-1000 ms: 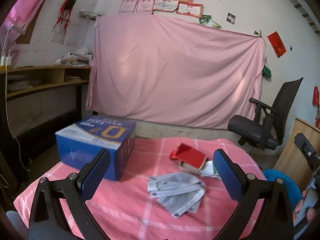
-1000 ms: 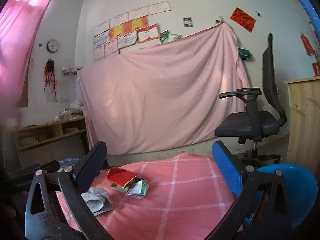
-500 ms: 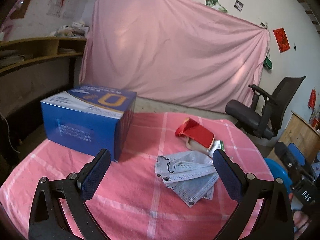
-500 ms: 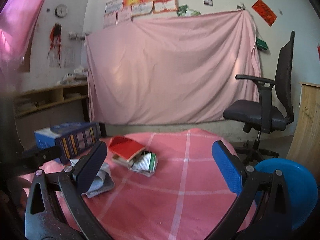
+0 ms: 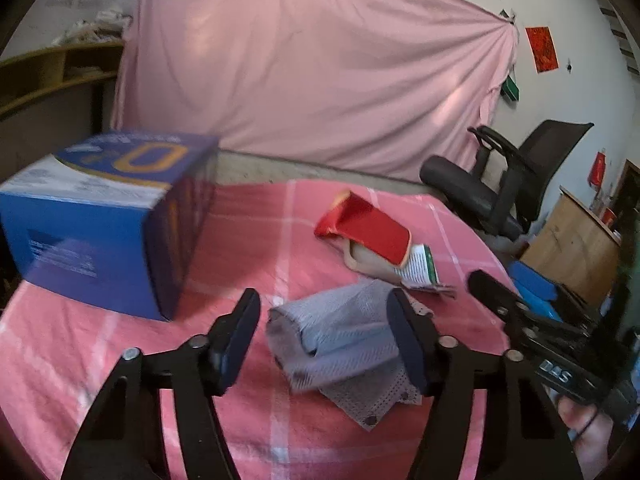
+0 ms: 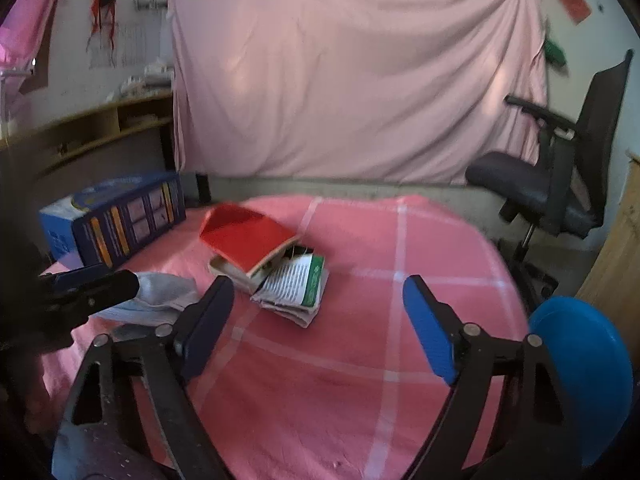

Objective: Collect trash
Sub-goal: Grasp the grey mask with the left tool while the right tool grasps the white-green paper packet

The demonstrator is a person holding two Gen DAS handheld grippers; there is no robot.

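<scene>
A bunched pile of grey face masks (image 5: 340,340) lies on the pink checked tablecloth (image 5: 248,240). My left gripper (image 5: 324,340) straddles it with its jaws closing. The right pad touches the masks, and a small gap shows at the left pad. Behind the pile lie a red opened carton (image 5: 368,228) and a green-and-white leaflet (image 5: 420,268). In the right wrist view my right gripper (image 6: 320,326) stands open just above the cloth with nothing between its fingers. The carton (image 6: 244,236) and leaflet (image 6: 300,284) lie ahead of it and the masks (image 6: 160,300) to its left.
A big blue box (image 5: 104,216) stands at the table's left side. Off the right edge are a blue round bin (image 6: 580,380), a black office chair (image 6: 560,168) and a wooden cabinet (image 5: 576,248). A pink sheet hangs behind.
Both grippers have dropped and tilted down towards the table. The left jaws have narrowed from wide open around the masks, which are now bunched up.
</scene>
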